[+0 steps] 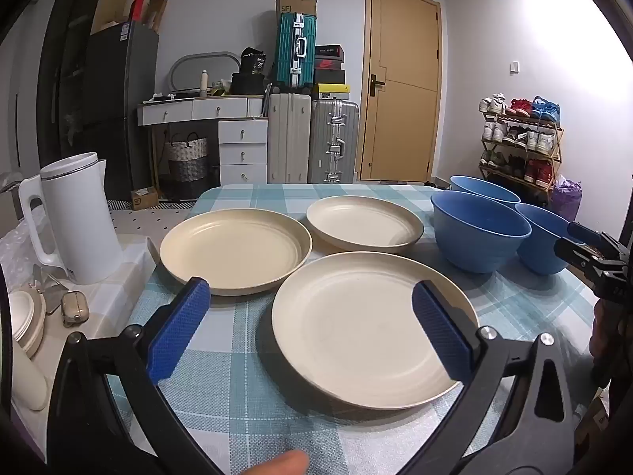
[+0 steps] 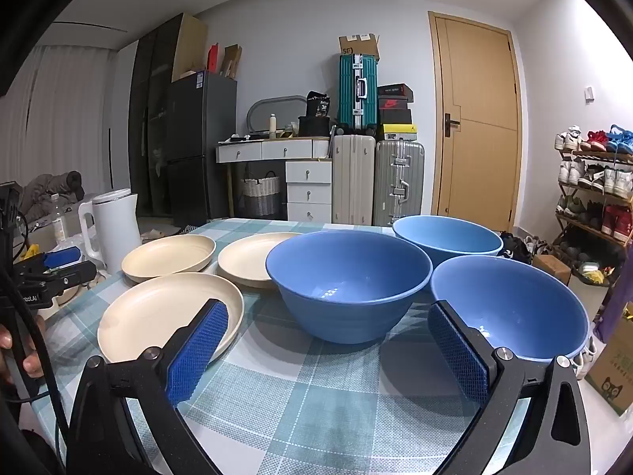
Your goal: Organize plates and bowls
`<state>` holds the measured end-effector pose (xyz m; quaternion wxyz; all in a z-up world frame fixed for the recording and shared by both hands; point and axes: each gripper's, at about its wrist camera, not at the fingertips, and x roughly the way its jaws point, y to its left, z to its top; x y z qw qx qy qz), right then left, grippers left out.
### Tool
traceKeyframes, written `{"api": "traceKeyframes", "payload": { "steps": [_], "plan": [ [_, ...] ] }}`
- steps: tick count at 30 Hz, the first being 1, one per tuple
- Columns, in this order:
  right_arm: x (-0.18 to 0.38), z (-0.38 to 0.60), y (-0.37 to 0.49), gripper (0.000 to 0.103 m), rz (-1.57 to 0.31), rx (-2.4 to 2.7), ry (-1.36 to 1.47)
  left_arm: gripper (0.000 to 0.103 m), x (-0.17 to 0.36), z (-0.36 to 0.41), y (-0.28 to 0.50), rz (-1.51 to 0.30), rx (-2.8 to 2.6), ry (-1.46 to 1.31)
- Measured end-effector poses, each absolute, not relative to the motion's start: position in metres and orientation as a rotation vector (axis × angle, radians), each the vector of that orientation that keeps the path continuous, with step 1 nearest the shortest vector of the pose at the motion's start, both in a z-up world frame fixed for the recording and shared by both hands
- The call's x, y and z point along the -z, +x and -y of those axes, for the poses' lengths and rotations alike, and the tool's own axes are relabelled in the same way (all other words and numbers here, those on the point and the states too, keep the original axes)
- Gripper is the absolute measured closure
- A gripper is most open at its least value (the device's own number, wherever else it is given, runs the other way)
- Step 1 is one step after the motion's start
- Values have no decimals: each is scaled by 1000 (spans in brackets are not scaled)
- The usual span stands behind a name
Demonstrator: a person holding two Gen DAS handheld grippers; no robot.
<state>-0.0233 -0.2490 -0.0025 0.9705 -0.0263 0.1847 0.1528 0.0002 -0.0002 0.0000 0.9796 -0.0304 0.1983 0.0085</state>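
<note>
Three cream plates lie on the checked tablecloth (image 1: 237,356): a near plate (image 1: 368,328), a left plate (image 1: 237,249) and a far plate (image 1: 364,223). Three blue bowls stand to their right: a middle bowl (image 2: 348,297), a near right bowl (image 2: 514,308) and a far bowl (image 2: 447,237). My left gripper (image 1: 312,316) is open and empty, its fingers astride the near plate's left part, above it. My right gripper (image 2: 328,340) is open and empty, in front of the middle bowl, between the near plate (image 2: 166,312) and the near right bowl.
A white kettle (image 1: 75,217) stands on a side surface left of the table, with small items and a cream lid (image 1: 23,320). The table's right edge drops to the floor near a cardboard box (image 2: 613,364). Suitcases, drawers and a door are far behind.
</note>
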Motion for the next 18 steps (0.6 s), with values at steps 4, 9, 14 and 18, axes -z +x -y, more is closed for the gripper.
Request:
{"api": "traceKeyframes", "payload": {
  "steps": [4, 9, 14, 18],
  "plan": [
    [3, 249, -23, 0, -370, -310, -50, 1, 0, 0, 0, -392, -17, -63],
    [2, 250, -25, 0, -362, -309, -46, 1, 0, 0, 0, -392, -15, -65],
    [3, 249, -24, 0, -362, -308, -46, 1, 0, 0, 0, -393, -15, -67],
    [3, 249, -23, 0, -361, -309, -45, 1, 0, 0, 0, -393, -15, -67]
  ]
}}
